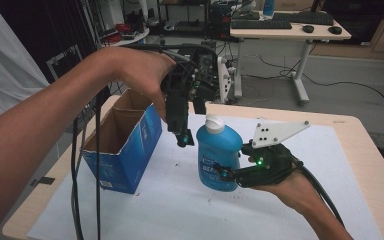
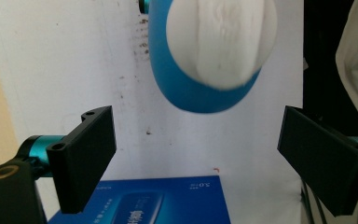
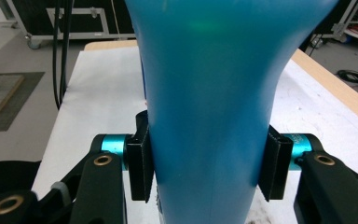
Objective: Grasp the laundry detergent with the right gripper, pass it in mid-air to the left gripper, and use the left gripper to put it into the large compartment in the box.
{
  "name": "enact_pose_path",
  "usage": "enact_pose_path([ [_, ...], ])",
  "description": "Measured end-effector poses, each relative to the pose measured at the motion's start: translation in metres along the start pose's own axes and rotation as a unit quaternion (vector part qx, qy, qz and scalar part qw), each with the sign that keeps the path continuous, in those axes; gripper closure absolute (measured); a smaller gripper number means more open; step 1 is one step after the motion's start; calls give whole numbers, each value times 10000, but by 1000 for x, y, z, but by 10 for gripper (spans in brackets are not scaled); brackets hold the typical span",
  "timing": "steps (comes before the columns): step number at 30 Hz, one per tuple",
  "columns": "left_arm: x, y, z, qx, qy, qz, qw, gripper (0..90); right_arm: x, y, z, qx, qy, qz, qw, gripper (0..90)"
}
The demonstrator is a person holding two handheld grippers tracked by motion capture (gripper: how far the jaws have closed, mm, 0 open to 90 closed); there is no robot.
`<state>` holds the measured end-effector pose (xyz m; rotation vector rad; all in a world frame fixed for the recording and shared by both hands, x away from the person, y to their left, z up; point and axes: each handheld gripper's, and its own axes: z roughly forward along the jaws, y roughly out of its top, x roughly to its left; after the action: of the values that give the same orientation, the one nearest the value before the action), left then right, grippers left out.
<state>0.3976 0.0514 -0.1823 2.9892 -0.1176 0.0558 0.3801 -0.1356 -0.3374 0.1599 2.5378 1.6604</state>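
The right gripper [image 1: 228, 176] clamps the blue bottle [image 1: 218, 159] low down, seemingly upright; the left gripper [image 1: 184, 134] hovers wide open above its cap [image 1: 214, 123].

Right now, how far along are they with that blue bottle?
Done: the right gripper is clamped on the blue bottle, upright on the table. In hand: the left gripper hangs open above its white cap. Left: gripping the cap; the cardboard box waits beside.
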Motion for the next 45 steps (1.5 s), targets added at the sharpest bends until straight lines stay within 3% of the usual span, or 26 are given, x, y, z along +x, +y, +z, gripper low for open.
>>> enact_pose_path([
  [15, -2, 21, 9, 18, -78, 239, 9997, 113, 0, 3, 3, -42, 49, -35, 10000, 477],
  [23, -3, 33, 17, 144, -99, 340, 9993, 113, 1, 3, 1, -64, 49, -30, 10000, 478],
  [45, -5, 43, 31, 244, -146, 440, 9986, 114, 1, 3, -1, -126, 49, -29, 9999, 477],
])
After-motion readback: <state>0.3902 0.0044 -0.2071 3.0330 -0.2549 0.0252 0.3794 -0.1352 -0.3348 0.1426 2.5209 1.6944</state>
